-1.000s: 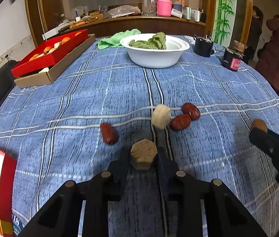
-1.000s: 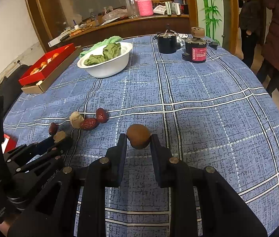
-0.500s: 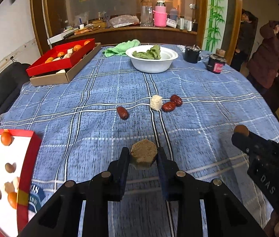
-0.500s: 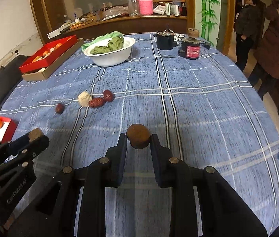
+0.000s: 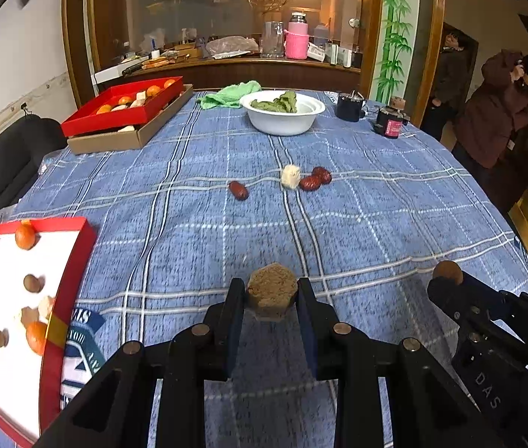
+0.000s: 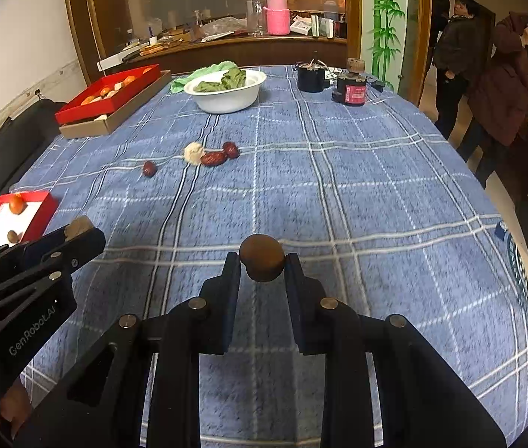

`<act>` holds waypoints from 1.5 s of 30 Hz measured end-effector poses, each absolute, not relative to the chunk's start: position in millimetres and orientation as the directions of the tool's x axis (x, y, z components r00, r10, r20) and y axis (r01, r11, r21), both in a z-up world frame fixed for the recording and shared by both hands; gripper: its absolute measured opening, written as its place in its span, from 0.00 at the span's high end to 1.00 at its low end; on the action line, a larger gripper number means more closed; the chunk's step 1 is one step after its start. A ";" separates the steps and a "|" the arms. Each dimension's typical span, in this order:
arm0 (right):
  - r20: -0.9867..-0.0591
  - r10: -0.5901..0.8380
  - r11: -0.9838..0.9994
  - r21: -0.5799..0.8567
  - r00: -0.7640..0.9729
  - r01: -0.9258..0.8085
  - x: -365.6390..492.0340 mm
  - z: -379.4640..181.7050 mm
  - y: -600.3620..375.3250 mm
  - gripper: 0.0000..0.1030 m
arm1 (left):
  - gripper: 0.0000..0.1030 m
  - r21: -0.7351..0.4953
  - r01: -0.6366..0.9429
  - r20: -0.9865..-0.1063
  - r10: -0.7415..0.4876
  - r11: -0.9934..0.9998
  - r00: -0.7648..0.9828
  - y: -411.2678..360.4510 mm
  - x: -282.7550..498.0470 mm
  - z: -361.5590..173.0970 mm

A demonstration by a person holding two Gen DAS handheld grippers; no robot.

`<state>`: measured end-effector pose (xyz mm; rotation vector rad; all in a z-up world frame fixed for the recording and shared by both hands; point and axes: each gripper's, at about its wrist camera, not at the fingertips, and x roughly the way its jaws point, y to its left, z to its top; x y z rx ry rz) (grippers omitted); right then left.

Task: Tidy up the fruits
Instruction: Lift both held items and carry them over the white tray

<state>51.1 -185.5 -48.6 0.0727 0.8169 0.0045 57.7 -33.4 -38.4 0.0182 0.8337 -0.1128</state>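
Blue plaid tablecloth (image 5: 376, 224), both grippers loaded and held above it.

Blue cloth covers the whole table; at its near left edge lies the red-rimmed tray (image 5: 77, 246), white inside, already holding small oranges and brown nuts, so it is probably the drop-off. The left gripper (image 5: 271, 295) is clamped on a tan hexagonal block (image 5: 272, 288), flat grainy face toward the camera, with no clear long axis. The right gripper (image 6: 262, 261) pinches a round brown nut (image 6: 262, 257), likewise without a long axis. Both pieces ride at the fingertips, likely so they can be released cleanly. Three red dates (image 5: 310, 182) and a pale lump (image 5: 290, 176) remain mid-table, the dates lying roughly crosswise.
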 end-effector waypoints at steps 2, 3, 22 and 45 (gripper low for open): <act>-0.729 0.034 0.997 0.071 0.683 0.026 44.9 -50.9 -180.8 0.78 | 0.74 -0.030 0.107 -0.745 -0.094 0.994 0.661 -28.9 52.0 -42.9; -0.730 0.035 0.997 0.072 0.682 0.026 41.6 -52.2 -178.1 0.78 | 0.74 -0.032 0.107 -0.747 -0.095 0.994 0.658 -26.5 49.4 -44.7; -0.717 0.067 0.996 0.093 0.693 -0.001 7.9 -55.9 -150.9 0.78 | 0.74 -0.027 0.061 -0.739 -0.061 0.998 0.671 15.0 10.3 -49.5; -0.697 0.195 0.978 0.083 0.690 -0.193 11.1 -42.8 -70.2 0.78 | 0.74 -0.045 -0.088 -0.728 0.027 0.995 0.685 87.8 -1.3 -36.1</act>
